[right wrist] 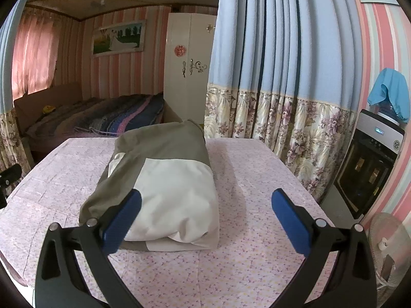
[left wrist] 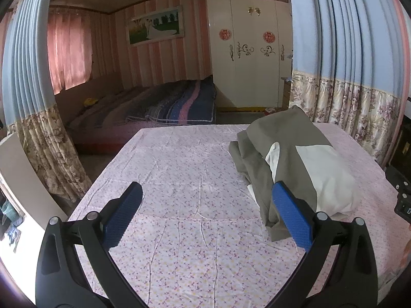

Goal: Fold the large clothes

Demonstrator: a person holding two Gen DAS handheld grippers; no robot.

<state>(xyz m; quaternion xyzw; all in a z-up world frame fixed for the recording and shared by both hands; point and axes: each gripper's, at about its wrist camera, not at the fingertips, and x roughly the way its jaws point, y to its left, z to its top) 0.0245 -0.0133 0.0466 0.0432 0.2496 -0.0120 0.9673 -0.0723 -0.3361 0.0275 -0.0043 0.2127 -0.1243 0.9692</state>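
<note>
A large grey-olive and white garment [left wrist: 292, 159] lies folded in a thick bundle on the table covered with a pink floral cloth [left wrist: 179, 179]. In the right wrist view the garment [right wrist: 164, 179] sits at centre left on the cloth [right wrist: 257, 205]. My left gripper [left wrist: 208, 192] is open and empty above the cloth, left of the bundle. My right gripper [right wrist: 205, 200] is open and empty, just in front of the bundle's white near end, its left finger [right wrist: 123, 218] overlapping the bundle's edge.
Blue curtains with floral hems [right wrist: 282, 77] hang close behind the table on the right, another [left wrist: 30, 77] on the left. A bed [left wrist: 159, 105] and white wardrobe [left wrist: 246, 51] stand beyond. A water dispenser [right wrist: 372, 159] and a fan [right wrist: 385, 243] stand at right.
</note>
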